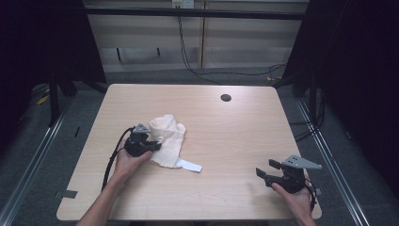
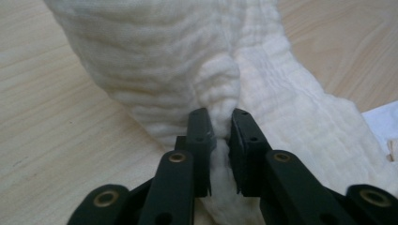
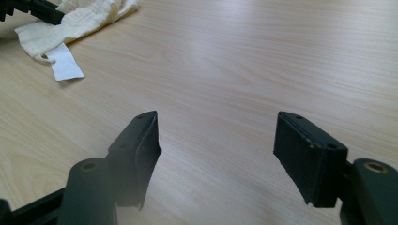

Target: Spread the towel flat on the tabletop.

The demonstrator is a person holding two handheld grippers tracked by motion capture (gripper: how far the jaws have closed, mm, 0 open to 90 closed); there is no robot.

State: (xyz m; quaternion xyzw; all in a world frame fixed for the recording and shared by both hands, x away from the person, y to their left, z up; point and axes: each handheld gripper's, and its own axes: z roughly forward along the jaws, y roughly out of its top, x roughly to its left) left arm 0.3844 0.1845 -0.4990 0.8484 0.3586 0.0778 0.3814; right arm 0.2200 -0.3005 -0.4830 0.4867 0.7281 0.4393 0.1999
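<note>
Pinching a fold of the cream cloth (image 2: 178,56) on the table (image 1: 235,136), left gripper (image 2: 220,117) jaws clamp tight; right gripper (image 3: 216,150) jaws gape, nothing between.

I count 1 cloth (image 1: 168,139), cream colour, w/ 1 white label (image 1: 190,165) at its edge. On 1 wooden table (image 1: 235,136) w/ 1 dark round hole (image 1: 226,98). My tongs: 2 pcs, left gripper (image 1: 151,147) and right gripper (image 1: 261,169), 2 jaws each.
</note>
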